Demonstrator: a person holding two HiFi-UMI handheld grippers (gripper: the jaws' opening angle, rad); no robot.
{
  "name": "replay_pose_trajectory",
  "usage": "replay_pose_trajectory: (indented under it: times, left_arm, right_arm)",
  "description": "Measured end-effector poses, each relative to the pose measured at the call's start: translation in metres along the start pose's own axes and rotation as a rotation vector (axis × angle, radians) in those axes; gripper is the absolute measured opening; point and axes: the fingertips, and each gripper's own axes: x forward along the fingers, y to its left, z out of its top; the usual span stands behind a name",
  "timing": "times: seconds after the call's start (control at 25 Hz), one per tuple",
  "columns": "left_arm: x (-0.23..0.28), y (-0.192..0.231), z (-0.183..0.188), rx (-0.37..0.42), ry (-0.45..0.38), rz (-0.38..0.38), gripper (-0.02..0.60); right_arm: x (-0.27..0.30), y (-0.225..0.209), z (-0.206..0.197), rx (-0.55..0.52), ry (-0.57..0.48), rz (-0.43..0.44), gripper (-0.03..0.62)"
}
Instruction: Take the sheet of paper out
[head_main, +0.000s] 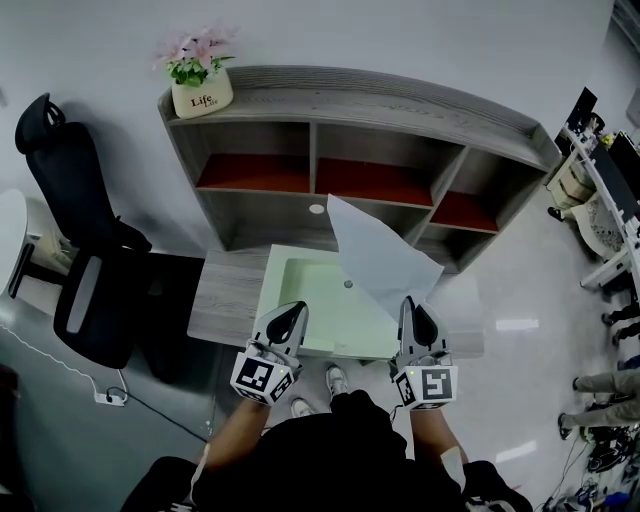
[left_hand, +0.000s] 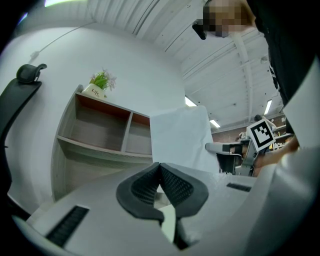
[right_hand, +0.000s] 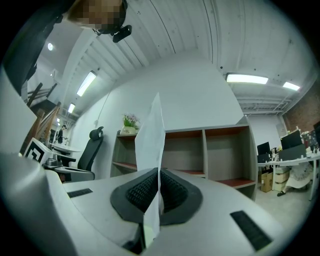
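Note:
A white sheet of paper (head_main: 378, 255) stands up from my right gripper (head_main: 418, 312), which is shut on its lower edge. In the right gripper view the sheet (right_hand: 150, 140) runs edge-on between the black pads (right_hand: 172, 192) and rises above them. My left gripper (head_main: 289, 318) hovers over the pale green tray (head_main: 300, 290) on the low table, jaws shut with nothing between them. From the left gripper view the sheet (left_hand: 180, 137) shows to the right, beyond the closed pads (left_hand: 175, 186).
A grey shelf unit (head_main: 350, 160) with red-floored compartments stands behind the table, a potted plant (head_main: 200, 80) on its top left corner. A black office chair (head_main: 85, 260) is at the left. Desks and equipment (head_main: 600, 190) crowd the right side.

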Motion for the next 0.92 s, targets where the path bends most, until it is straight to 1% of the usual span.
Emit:
replay_pose_trajectory:
  times: [0.92]
  left_arm:
    - [-0.0061, 0.0005, -0.0045, -0.009, 0.005, 0.010, 0.006]
  right_arm:
    - [-0.0021, 0.0082, -0.0079, 0.002, 0.014, 0.012, 0.023]
